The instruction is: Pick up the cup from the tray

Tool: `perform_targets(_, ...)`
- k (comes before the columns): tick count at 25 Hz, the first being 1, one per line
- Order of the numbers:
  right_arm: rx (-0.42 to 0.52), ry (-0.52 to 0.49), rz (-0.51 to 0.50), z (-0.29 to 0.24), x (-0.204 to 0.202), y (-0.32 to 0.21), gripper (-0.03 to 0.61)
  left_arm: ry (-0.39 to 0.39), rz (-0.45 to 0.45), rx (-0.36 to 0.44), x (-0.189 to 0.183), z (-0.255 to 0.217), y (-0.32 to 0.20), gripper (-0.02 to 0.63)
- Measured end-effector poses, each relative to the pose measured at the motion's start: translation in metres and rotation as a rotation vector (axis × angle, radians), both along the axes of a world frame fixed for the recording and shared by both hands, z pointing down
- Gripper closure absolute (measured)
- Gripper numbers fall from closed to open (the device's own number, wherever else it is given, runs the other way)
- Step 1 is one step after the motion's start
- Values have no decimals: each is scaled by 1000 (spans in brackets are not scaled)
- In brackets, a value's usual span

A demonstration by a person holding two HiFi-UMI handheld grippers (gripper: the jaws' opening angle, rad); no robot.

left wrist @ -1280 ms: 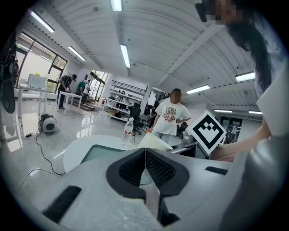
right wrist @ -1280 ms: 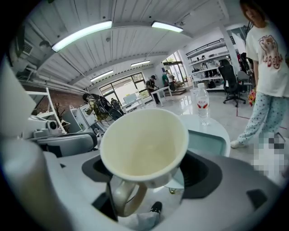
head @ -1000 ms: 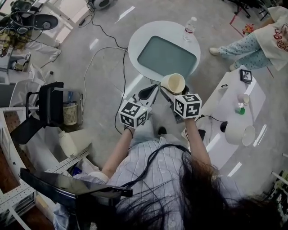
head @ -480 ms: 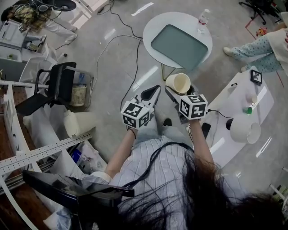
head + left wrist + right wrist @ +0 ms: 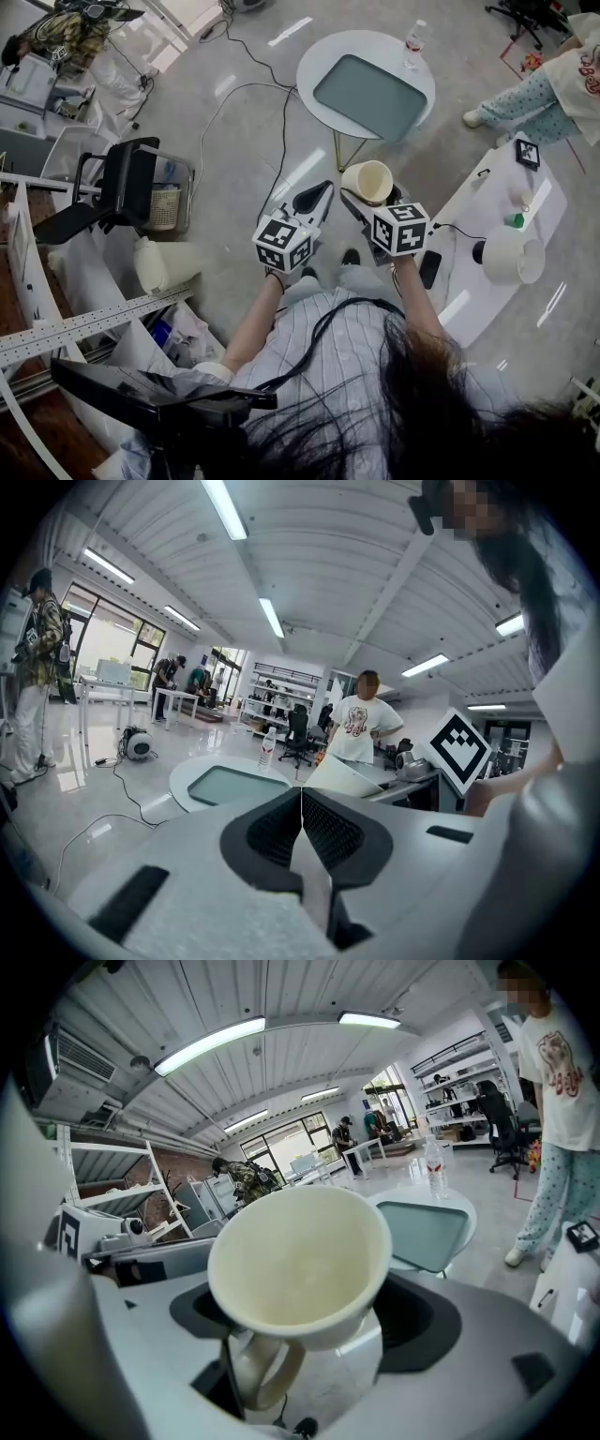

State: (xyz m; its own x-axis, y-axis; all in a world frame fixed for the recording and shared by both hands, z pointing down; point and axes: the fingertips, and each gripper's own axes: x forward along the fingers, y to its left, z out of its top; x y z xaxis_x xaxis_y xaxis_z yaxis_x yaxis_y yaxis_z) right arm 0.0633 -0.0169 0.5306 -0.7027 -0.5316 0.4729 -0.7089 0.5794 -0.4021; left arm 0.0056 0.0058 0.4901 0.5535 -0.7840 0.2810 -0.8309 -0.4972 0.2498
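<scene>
A cream cup [image 5: 367,181] with a handle is held in the air by my right gripper [image 5: 367,201], which is shut on it. In the right gripper view the empty cup [image 5: 298,1265] fills the middle, its mouth facing the camera and its handle [image 5: 264,1374] hanging below. The grey-green tray [image 5: 366,97] lies bare on the round white table [image 5: 414,98], well beyond the cup. Beside the right one, my left gripper [image 5: 317,195] is shut with nothing in it; its jaws meet in the left gripper view [image 5: 301,819].
A water bottle [image 5: 413,43] stands at the table's far rim. A long white desk [image 5: 487,234] with small items is at the right, and a person in patterned trousers [image 5: 525,94] stands beyond it. A black chair [image 5: 112,197] and wire basket [image 5: 165,206] are at the left. Cables cross the floor.
Both grippers and the held cup have drawn back from the round table, which now lies farther off in the head view. The jaws of both have kept their state.
</scene>
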Motion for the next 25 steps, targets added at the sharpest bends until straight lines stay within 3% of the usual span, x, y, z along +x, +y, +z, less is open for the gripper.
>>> perform_targets(25,-6,25,101,-9,-63,185,170,50,69,18,-87,1,142,600)
